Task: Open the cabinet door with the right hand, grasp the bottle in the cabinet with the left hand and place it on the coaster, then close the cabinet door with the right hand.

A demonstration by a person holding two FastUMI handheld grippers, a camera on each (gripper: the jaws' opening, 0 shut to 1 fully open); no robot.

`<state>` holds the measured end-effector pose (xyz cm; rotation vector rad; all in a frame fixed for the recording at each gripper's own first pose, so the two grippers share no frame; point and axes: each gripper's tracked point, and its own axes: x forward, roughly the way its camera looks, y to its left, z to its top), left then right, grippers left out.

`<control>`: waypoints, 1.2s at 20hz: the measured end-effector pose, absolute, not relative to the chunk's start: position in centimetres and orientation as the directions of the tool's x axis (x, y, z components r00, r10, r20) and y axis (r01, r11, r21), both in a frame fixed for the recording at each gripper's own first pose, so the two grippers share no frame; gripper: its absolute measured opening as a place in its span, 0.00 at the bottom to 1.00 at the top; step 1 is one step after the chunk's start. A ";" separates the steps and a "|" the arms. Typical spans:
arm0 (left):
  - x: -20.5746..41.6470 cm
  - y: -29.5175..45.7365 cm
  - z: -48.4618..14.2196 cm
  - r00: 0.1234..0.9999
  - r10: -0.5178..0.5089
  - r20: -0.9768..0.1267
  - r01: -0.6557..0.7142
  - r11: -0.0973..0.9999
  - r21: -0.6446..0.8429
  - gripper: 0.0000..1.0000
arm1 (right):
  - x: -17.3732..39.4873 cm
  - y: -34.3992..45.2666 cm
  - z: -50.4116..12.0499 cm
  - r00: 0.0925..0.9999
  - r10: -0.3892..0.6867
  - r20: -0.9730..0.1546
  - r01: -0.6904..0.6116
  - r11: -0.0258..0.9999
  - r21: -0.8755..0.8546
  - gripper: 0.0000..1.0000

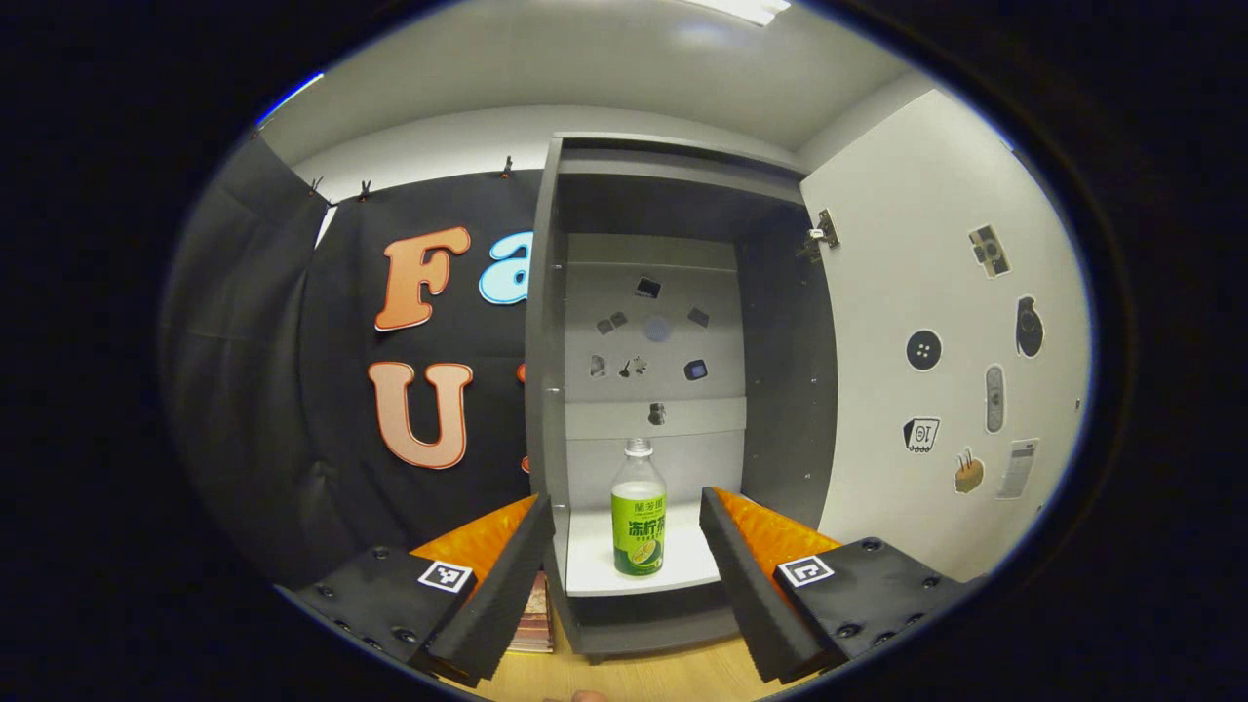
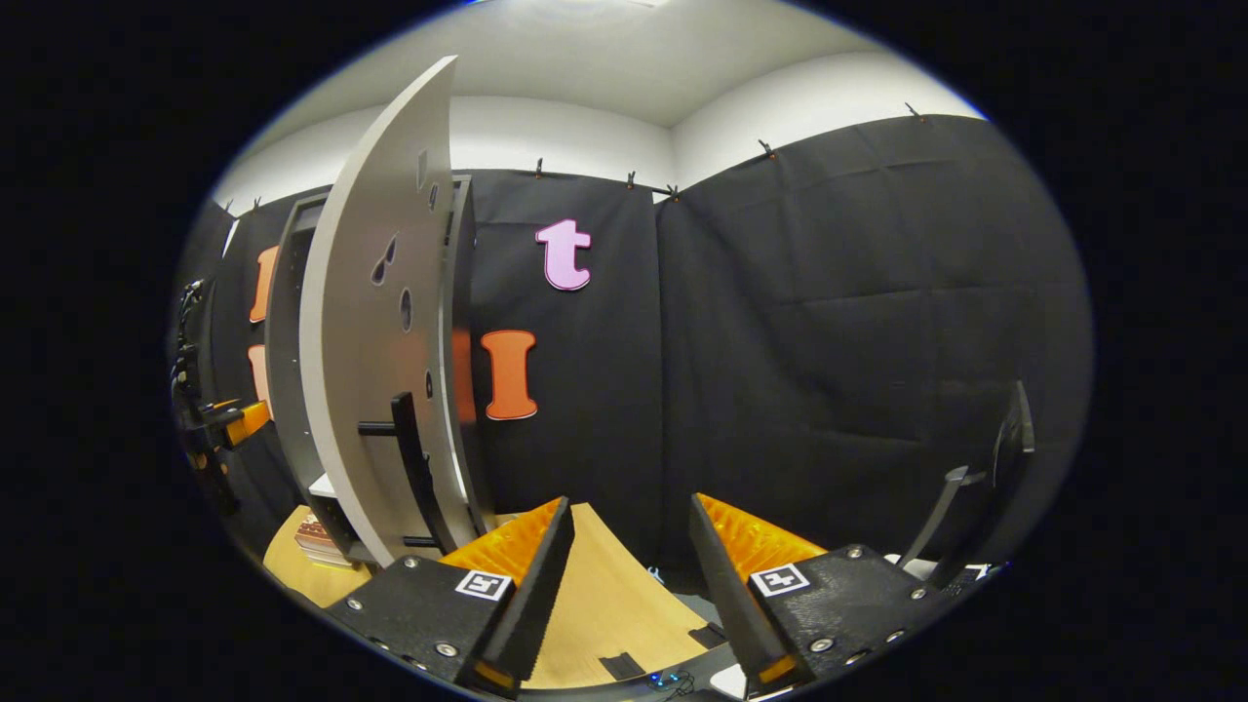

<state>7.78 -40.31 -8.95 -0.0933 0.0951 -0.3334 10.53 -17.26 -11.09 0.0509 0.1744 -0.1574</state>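
The bottle (image 1: 639,512) stands upright on the white shelf (image 1: 595,570) inside the cabinet (image 1: 673,195), green label facing us, and here's the left claw (image 1: 624,531) lined up right in front of it, fingers spread wide and short of touching it. The cabinet door (image 1: 936,331) hangs swung out (stickers dotted over its inner face). Over in the right gripper view, the right claw (image 2: 629,531) sits open and empty above the wooden bench (image 2: 604,604), near the door's dark handle (image 2: 409,458).
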 end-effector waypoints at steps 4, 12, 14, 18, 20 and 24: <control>11.9 -42.7 -10.8 0.934 -0.341 -0.104 0.334 0.939 -0.083 0.98 | 10.5 -18.7 -10.7 0.965 -0.197 -0.171 0.204 0.979 0.025 0.98; 18.7 -46.1 -15.2 0.923 -0.349 -0.165 0.340 0.937 -0.082 0.98 | 9.3 -22.4 -11.1 0.929 -0.316 -0.194 0.327 0.944 0.029 0.98; 19.6 -46.8 -16.1 0.918 -0.357 -0.175 0.347 0.934 -0.087 0.98 | 9.0 -22.9 -11.5 0.918 -0.338 -0.206 0.351 0.936 0.028 0.93; 21.1 -47.6 -17.7 0.911 -0.361 -0.200 0.349 0.932 -0.096 0.99 | 8.4 -23.3 -11.8 0.907 -0.360 -0.219 0.375 0.926 0.029 0.93; 21.5 -47.6 -18.2 0.910 -0.356 -0.210 0.344 0.934 -0.092 0.99 | 8.3 -23.4 -11.8 0.903 -0.369 -0.219 0.384 0.923 0.026 0.93; 21.7 -47.4 -18.5 0.910 -0.354 -0.215 0.335 0.935 -0.120 0.89 | 8.4 -23.6 -11.9 0.899 -0.375 -0.224 0.392 0.919 0.032 0.93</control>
